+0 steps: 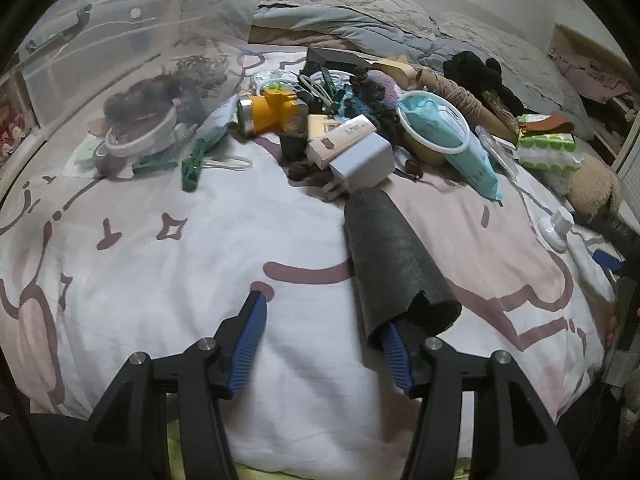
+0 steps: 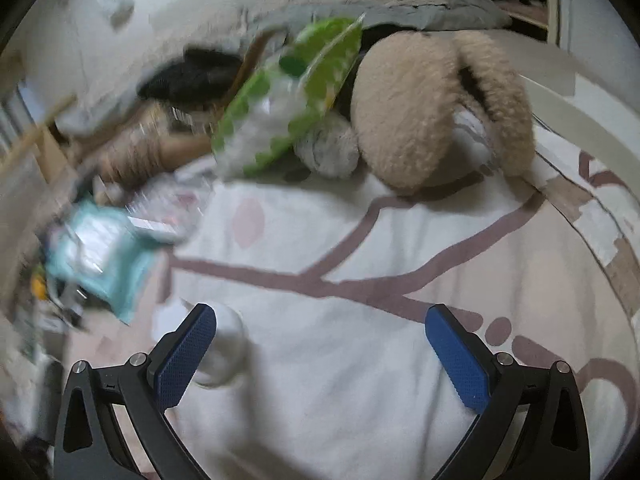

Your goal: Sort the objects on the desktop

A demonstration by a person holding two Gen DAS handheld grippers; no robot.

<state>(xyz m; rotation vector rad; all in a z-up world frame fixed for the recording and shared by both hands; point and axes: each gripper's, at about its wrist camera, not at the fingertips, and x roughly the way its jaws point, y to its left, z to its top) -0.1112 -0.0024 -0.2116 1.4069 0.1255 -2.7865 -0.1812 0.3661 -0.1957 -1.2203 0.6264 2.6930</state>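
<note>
Honestly, sorting's barely started: far left a clear storage bin holds little, the clutter pile is mostly unsorted. Left gripper is spread, a dark foam tube leaning on one finger. Right gripper gapes empty.

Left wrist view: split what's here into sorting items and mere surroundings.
Sorting items: dark tube leaning on the open left claw, white charger, yellow flashlight, green clip.
Surroundings: printed bedsheet, grey quilt.
</note>
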